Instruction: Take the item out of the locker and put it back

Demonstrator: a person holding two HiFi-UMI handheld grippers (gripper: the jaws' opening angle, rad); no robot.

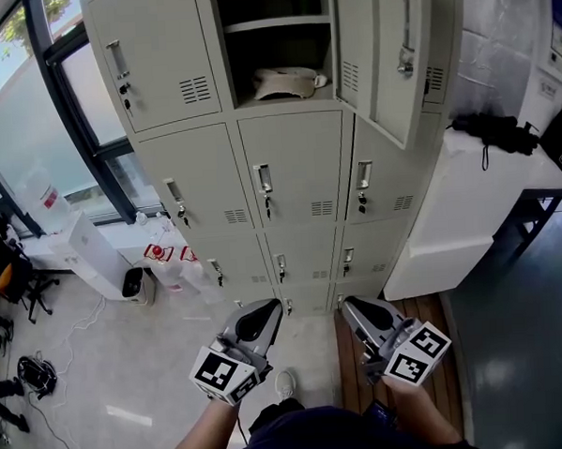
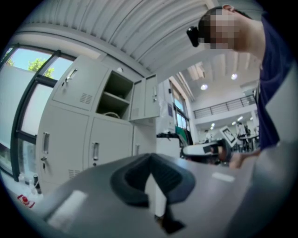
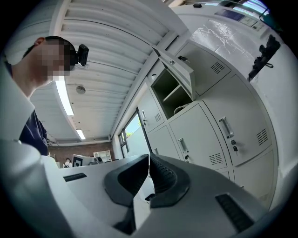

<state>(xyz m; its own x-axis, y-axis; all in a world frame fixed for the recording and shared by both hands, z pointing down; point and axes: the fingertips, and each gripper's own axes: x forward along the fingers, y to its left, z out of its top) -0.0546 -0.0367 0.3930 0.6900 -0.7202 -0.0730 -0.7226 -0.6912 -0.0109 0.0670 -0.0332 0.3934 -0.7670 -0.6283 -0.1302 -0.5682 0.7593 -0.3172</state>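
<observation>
A pale, cap-like item (image 1: pixel 283 83) lies on the lower shelf of the open top-middle locker compartment (image 1: pixel 276 41); its door (image 1: pixel 389 54) swings out to the right. The item shows small in the left gripper view (image 2: pixel 111 114) and in the right gripper view (image 3: pixel 182 108). My left gripper (image 1: pixel 271 307) and right gripper (image 1: pixel 351 304) are held low, side by side, far below that compartment and pointing toward the lockers. The left gripper (image 2: pixel 150 160) is shut with nothing in it, and so is the right gripper (image 3: pixel 149 160).
All other grey locker doors (image 1: pixel 292 171) are closed. A white cabinet (image 1: pixel 468 200) with a black object (image 1: pixel 492 133) on top stands right of the lockers. At the left are a window, a white box (image 1: pixel 85 257) and red-labelled containers (image 1: pixel 170 262).
</observation>
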